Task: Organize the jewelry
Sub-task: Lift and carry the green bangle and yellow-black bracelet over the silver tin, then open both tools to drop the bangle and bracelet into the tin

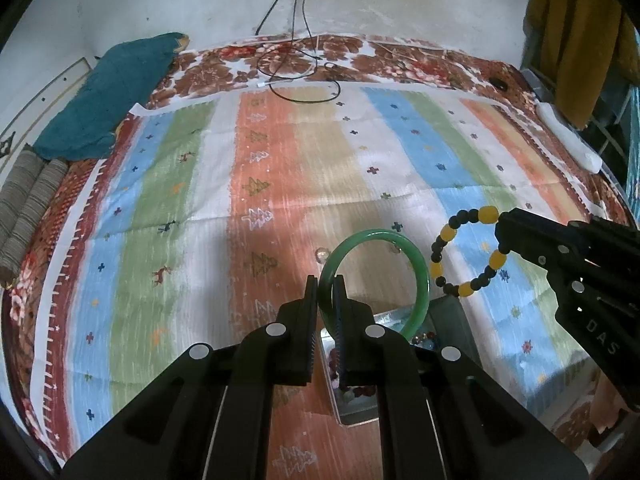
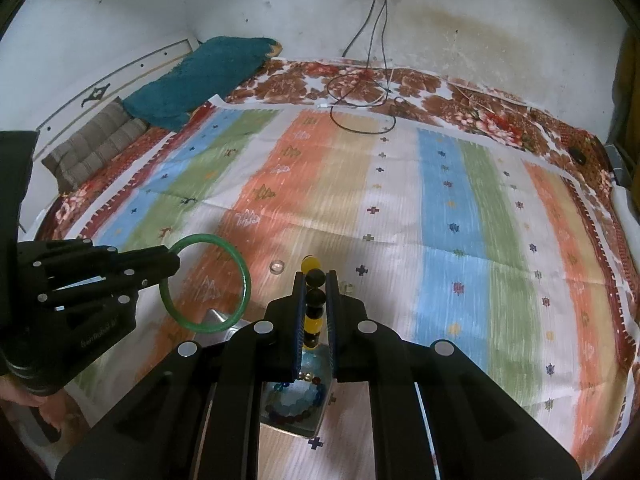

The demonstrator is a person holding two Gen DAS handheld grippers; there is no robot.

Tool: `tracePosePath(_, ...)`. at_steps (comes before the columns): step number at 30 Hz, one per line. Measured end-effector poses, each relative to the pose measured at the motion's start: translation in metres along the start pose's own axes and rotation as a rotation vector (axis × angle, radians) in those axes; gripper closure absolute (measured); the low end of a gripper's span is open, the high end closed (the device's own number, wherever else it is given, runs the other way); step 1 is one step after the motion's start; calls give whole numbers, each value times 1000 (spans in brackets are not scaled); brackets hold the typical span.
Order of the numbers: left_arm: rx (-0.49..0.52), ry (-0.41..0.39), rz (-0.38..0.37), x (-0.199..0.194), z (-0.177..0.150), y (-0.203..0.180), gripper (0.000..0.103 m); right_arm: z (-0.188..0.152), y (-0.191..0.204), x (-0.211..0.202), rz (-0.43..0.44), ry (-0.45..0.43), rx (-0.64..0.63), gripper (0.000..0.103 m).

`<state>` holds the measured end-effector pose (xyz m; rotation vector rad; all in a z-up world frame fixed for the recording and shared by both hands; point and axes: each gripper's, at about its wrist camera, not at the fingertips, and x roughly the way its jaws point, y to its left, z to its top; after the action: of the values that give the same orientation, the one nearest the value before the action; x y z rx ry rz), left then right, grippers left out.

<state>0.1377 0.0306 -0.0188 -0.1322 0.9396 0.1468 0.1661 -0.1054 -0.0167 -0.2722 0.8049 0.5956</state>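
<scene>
Green bangle (image 1: 376, 276): held clear above the striped cloth (image 1: 200, 200), pinched at its near-left rim by the left gripper (image 1: 325, 286), jaws pressed tight on the band. Ring stood roughly upright in the grip and hung over the tray below. It looked like a rigid, glassy, stone-like hoop: judged stiff, smooth, slippery, likely to chip or crack if dropped. A pinch square across the band seemed the sound hold; the smooth curve might let it pivot between the pads.

Beaded bracelet (image 1: 468, 252), yellow and dark beads: held to the right of the bangle by the right gripper (image 2: 316, 286), jaws closed on the strand, a couple of dark beads caught between the pads. The loop hung free from the grip. Judged light and limp, probably strung on elastic; round beads could roll out of a pinch, so taking the strand between two beads seemed safer.

Metal tray (image 1: 356, 408): lay on the cloth near the cameras, directly under both grippers, with other beaded bracelets (image 2: 298, 400) already inside.

Outward: a small clear item (image 2: 277, 266) sat on the cloth just beyond the grippers; black cables (image 2: 360, 96) and a teal pillow (image 2: 200, 76) at the far side, by the wall.
</scene>
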Motion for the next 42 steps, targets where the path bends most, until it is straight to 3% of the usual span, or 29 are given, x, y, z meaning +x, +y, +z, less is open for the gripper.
tracePosePath(42,48,-7,-7,-28,-45,-13,96,-46,11,-24,13,24,-2,92)
